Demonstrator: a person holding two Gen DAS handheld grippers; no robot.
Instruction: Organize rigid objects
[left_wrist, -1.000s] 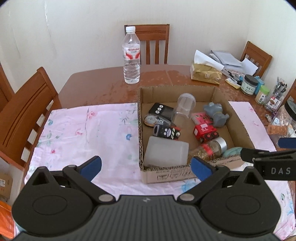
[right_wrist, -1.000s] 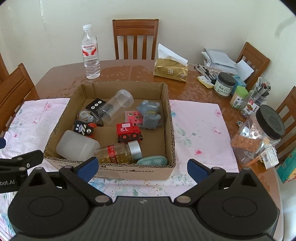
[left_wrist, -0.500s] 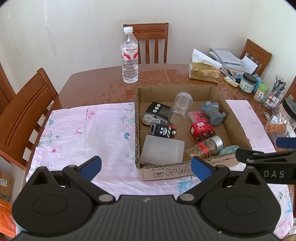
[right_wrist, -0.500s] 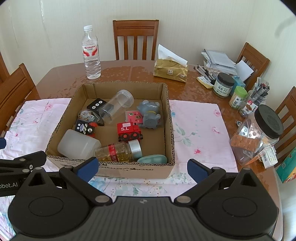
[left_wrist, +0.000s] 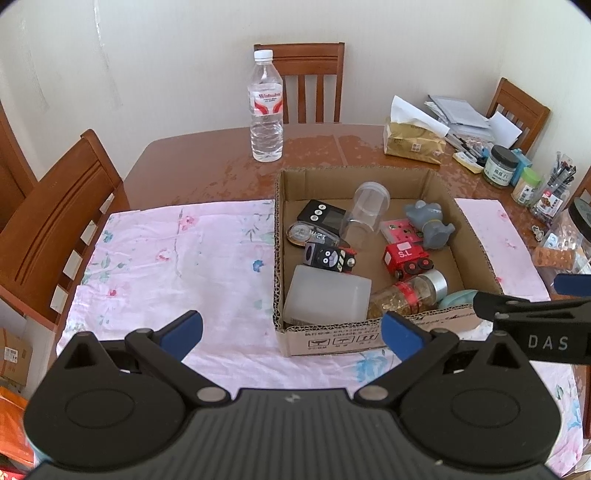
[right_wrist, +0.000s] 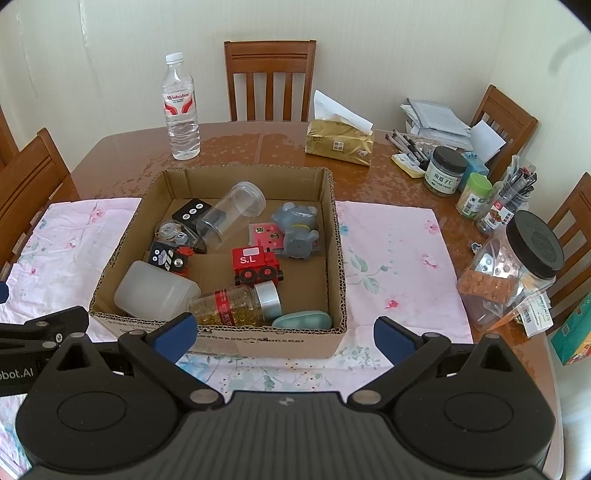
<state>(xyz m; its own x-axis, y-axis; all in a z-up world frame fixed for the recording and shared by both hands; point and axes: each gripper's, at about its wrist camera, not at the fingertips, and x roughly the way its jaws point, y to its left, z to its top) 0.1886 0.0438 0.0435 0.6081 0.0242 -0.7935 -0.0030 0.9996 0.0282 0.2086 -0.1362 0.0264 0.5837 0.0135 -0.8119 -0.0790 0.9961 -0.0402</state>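
Home dining room, wooden table (right_wrist: 280, 144), chairs (right_wrist: 269, 79), floral cloth (right_wrist: 391, 254)

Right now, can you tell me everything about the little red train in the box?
The red train is a small blocky toy, probably wood or plastic, with a white label reading "S.L", black underside and red-centred wheels. It sits tipped in the cardboard box, near the middle. The gold jar's silver cap lies against its near side, and a pink card lies just behind. Nothing holds it.

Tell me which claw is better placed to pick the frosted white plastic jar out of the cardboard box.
Left, probably. The frosted white plastic jar lies in the cardboard box's near-left corner, almost between the open left claw fingers; the right claw sits further right.
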